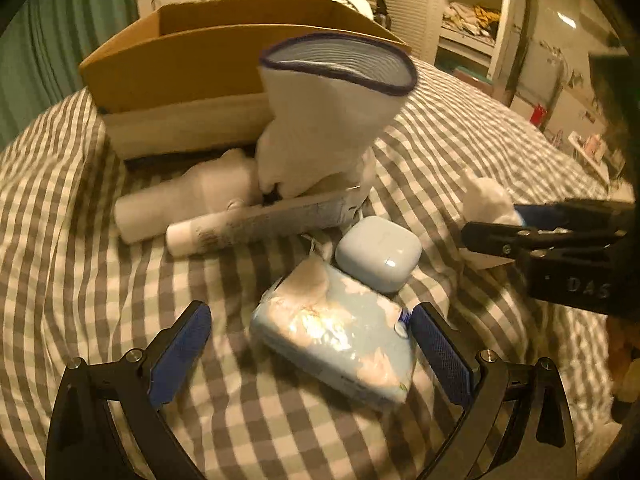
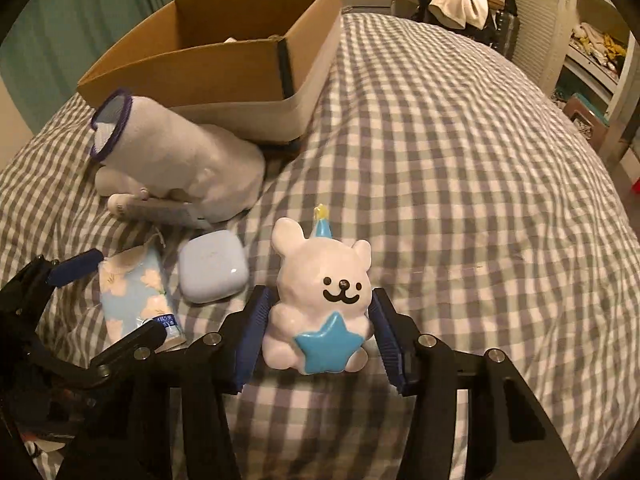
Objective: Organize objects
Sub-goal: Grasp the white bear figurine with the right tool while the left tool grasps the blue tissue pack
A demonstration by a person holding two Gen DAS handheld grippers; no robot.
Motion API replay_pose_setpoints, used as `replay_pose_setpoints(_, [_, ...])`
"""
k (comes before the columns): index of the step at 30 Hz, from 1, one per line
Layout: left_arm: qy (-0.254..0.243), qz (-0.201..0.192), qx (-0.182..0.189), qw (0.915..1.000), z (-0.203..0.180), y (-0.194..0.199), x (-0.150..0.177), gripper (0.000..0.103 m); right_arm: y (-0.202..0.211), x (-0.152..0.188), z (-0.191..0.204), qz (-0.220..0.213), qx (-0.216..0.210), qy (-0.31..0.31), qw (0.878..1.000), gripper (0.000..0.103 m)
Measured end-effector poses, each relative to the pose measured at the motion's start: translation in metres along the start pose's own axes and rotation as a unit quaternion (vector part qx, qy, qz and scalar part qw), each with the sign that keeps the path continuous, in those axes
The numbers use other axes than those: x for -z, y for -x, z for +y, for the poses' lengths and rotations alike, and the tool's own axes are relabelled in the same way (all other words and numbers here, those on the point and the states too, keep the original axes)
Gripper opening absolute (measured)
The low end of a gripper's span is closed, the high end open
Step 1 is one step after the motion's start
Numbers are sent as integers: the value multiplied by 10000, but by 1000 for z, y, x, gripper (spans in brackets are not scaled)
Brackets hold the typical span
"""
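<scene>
My left gripper (image 1: 310,334) is open, its blue pads either side of a light blue flowered tissue pack (image 1: 340,336) lying on the checked bed cover; the pack also shows in the right wrist view (image 2: 138,296). My right gripper (image 2: 320,316) is shut on a white bear figure (image 2: 320,292) holding a blue star, and appears in the left wrist view (image 1: 516,228). A pale blue earbud case (image 1: 378,254) lies just behind the pack. A white tube (image 1: 256,224) and a white plush with a purple-edged opening (image 1: 328,120) lie before the open cardboard box (image 1: 180,64).
The box (image 2: 224,64) stands at the far left of the grey-and-white checked bed (image 2: 460,160). Shelves and a louvred door (image 2: 536,20) stand beyond the bed on the right. Green curtains (image 1: 60,48) hang at the left.
</scene>
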State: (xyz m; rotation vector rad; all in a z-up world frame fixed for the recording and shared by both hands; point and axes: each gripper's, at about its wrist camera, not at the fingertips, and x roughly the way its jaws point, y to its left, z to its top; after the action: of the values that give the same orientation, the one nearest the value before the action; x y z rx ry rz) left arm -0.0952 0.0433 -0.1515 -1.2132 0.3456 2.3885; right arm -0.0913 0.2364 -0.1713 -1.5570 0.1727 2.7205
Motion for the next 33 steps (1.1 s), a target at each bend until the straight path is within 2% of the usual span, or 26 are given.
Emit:
replay_pose_setpoints(10, [-493,73,-25,9988,-20,-5,5,103,0,2,-10,-3,94,-58,9999,51])
replay_pose_setpoints(15, [-583,-74,-77,9982,-24,0,6,100,1,4,-3,-6,109,23,9999,51])
replay_pose_setpoints(18, [-686,-174,-24,9975,-29,4,3,80,3,5,-1,-26,120,47,9999,51])
replay_pose_setpoints(19, [-719,-198,23,9972,-30,7,3,72,3,5,-1,-34,123,43,9999,51])
replay_pose_setpoints(20, [-736,-198,93,9971,-31,9,2,59,2,4,-1,-46,122,34,9999,51])
replay_pose_setpoints(23, [-814,-160,255,9962,-34,14,2,38,0,2,-1,-38,124,35,9999,51])
replay_pose_setpoints(25, [-823,-193,249,9961,-33,17,2,32,-2,3,0,-19,110,47,9999,51])
replay_pose_setpoints(28, [-675,-177,266,9972,-25,26,1,30,-1,4,3,-8,-22,15,10000,51])
replay_pose_setpoints(33, [-55,-404,224,9989,-3,53,-14,28,17,6,5,-140,-60,-34,9999,51])
